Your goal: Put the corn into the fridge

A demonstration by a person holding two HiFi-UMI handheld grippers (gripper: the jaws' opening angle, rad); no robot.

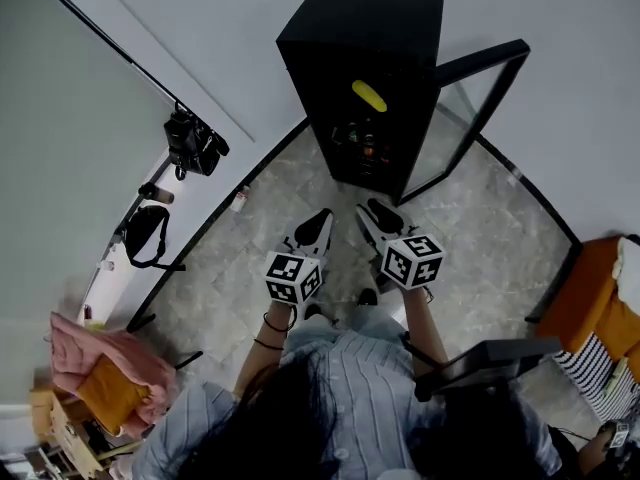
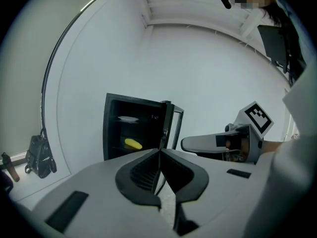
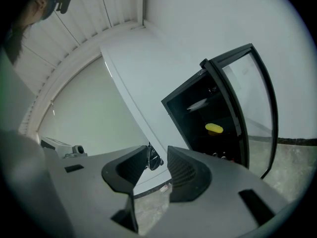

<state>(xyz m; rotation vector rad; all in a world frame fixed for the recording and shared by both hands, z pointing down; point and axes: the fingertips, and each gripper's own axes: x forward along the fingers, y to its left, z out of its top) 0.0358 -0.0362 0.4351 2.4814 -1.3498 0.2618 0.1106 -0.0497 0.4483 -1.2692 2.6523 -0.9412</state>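
Observation:
The yellow corn (image 1: 369, 95) lies on a shelf inside the black fridge (image 1: 400, 8), whose glass door (image 1: 480, 98) stands swung open to the right. In the left gripper view the corn (image 2: 132, 144) rests on the middle shelf; in the right gripper view the corn (image 3: 214, 128) shows past the door frame. My left gripper (image 1: 322, 218) is shut with nothing between its jaws, its tips meeting (image 2: 160, 150). My right gripper (image 1: 372, 211) is open and empty (image 3: 158, 155). Both hover over the floor, a short way in front of the fridge and apart from it.
A white plate (image 2: 128, 118) sits on the fridge's upper shelf, and bottles (image 1: 362, 140) stand on the lower one. Black bags (image 1: 192, 143) hang on the left wall. Pink cloth (image 1: 95, 353) lies at lower left. An orange seat (image 1: 600, 308) stands at right.

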